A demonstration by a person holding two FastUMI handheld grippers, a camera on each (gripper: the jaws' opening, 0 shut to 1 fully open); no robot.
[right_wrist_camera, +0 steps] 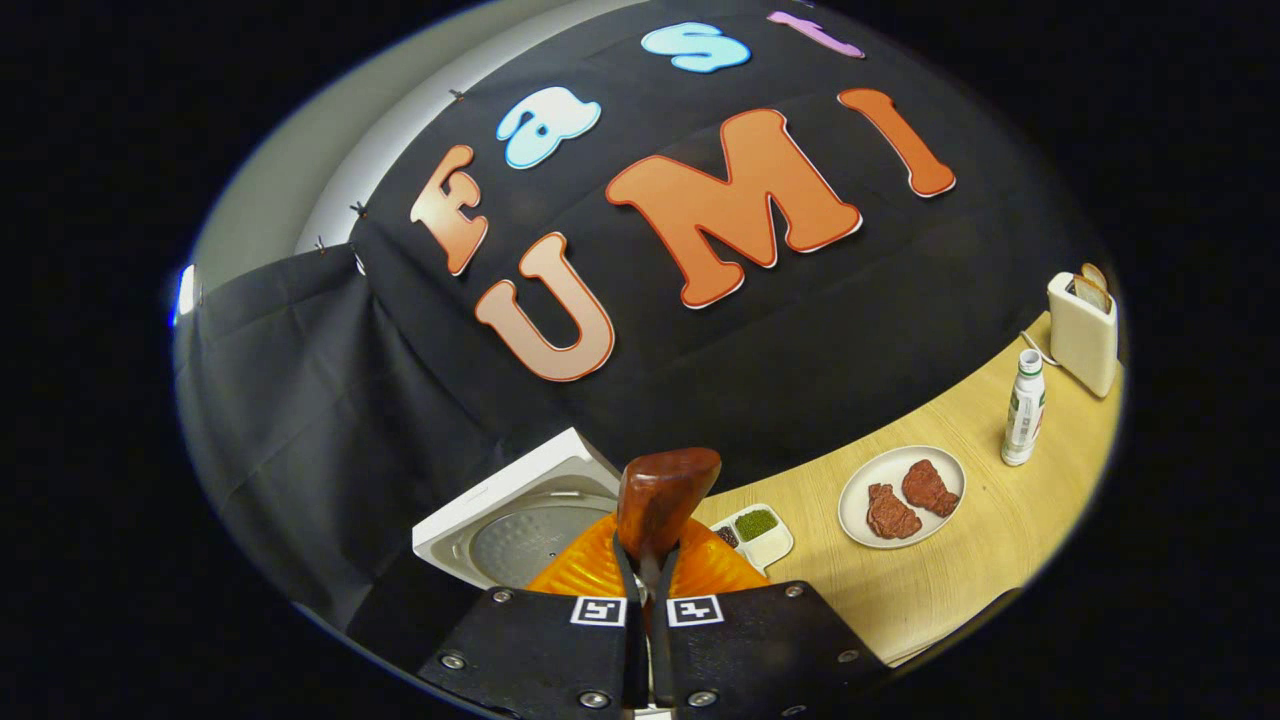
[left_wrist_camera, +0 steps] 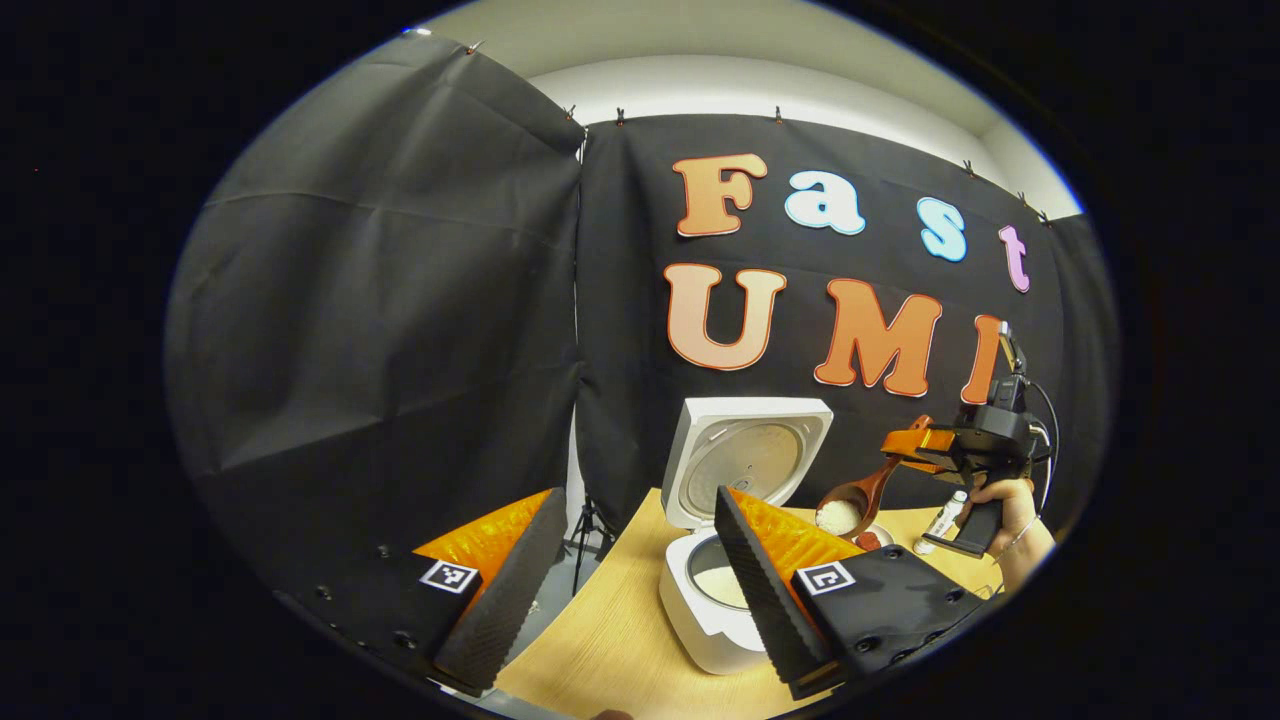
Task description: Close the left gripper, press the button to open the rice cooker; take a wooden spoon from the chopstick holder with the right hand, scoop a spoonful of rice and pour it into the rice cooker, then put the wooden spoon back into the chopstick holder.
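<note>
A: Left gripper view?
B: My left gripper (left_wrist_camera: 640, 570) is spread wide, holding nothing. The rice cooker (left_wrist_camera: 715, 590) sits between my fingers, lid (left_wrist_camera: 745, 455) up, rice inside. My right gripper (left_wrist_camera: 925, 445) carries the wooden spoon (left_wrist_camera: 850, 505) with rice, beside the lid.

A: Right gripper view?
B: My jaws pinch the spoon's handle; its bowl (right_wrist_camera: 665, 490) rises just ahead, the lid left behind.
</note>
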